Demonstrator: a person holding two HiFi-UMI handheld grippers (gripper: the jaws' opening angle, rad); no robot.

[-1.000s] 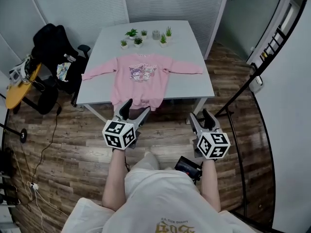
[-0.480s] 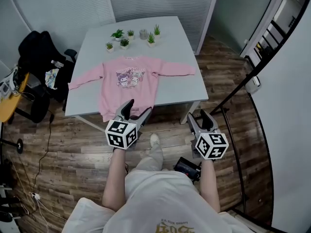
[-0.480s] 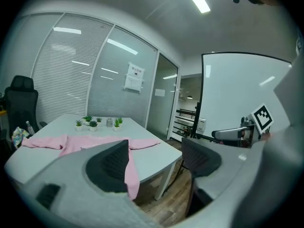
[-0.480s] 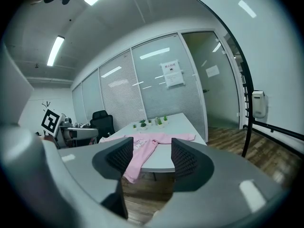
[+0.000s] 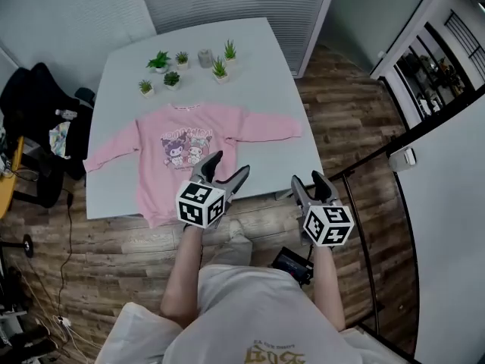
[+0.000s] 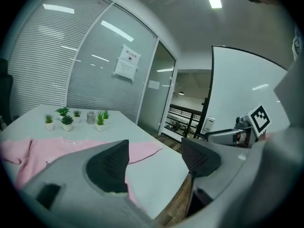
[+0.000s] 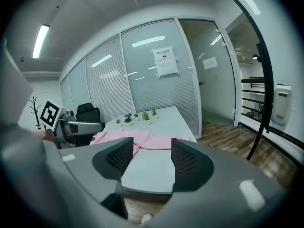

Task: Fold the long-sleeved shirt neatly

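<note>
Looks like the opening step, with no fold made yet on the long-sleeved shirt (image 5: 189, 154); lies spread flat and face up on the white table (image 5: 265, 67), left of centre in the head view, one sleeve out toward the left edge of the frame, the other toward the right, the hem seemingly hanging just over the near table edge; sits below a row of small potted plants (image 5: 170, 78) in the upper part of the frame. Holding the left gripper (image 5: 229, 164) near the middle of the frame, by the hem's right-hand end, jaws wide apart and gripping nothing; in the left gripper view, only tabletop and pink cloth beyond the pads (image 6: 111, 163), at the lower left, apart from them. Holding the right gripper (image 5: 307, 179) right of centre, off the table's near edge and apart from the cloth; jaws wide there too, nothing between them, with the pink cloth lying beyond them in the middle of the right gripper view. Next, probably: bring both grippers to a sleeve or to the hem corners, pinch the cloth and carry it across the body; calls for closing on cloth alone, not on the table edge, and for lifting both sides evenly to keep the fold straight.
</note>
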